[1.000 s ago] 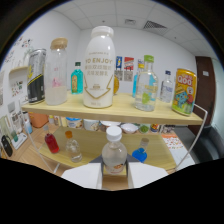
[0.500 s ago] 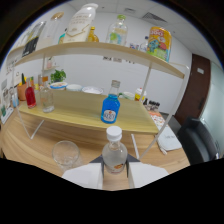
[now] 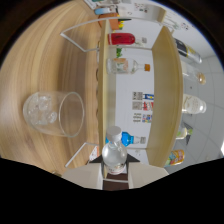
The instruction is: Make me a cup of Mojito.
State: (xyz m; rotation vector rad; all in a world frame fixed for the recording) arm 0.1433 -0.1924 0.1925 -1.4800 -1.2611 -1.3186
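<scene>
My gripper (image 3: 116, 169) is shut on a small clear bottle (image 3: 114, 154) with a white cap, pressed between both pale fingers (image 3: 82, 176). The whole view is rolled about a quarter turn, so the bottle lies tipped on its side relative to the table. A clear glass (image 3: 54, 113) with ice cubes in its bottom stands on the wooden table (image 3: 45, 60), beyond the fingers and off to the side of the bottle's cap. Bottle and glass are apart.
A two-tier wooden shelf (image 3: 162, 95) stands behind the glass. Its lower tier holds a red bottle (image 3: 121, 38), a clear bottle (image 3: 125, 66) and a blue-capped container (image 3: 131, 138). The upper tier carries more bottles (image 3: 192, 105) and a yellow can (image 3: 175, 157).
The gripper has rolled about a quarter turn with the bottle, tipping it sideways. It has also dropped from the shelves toward the table, and the glass with ice is much nearer.
</scene>
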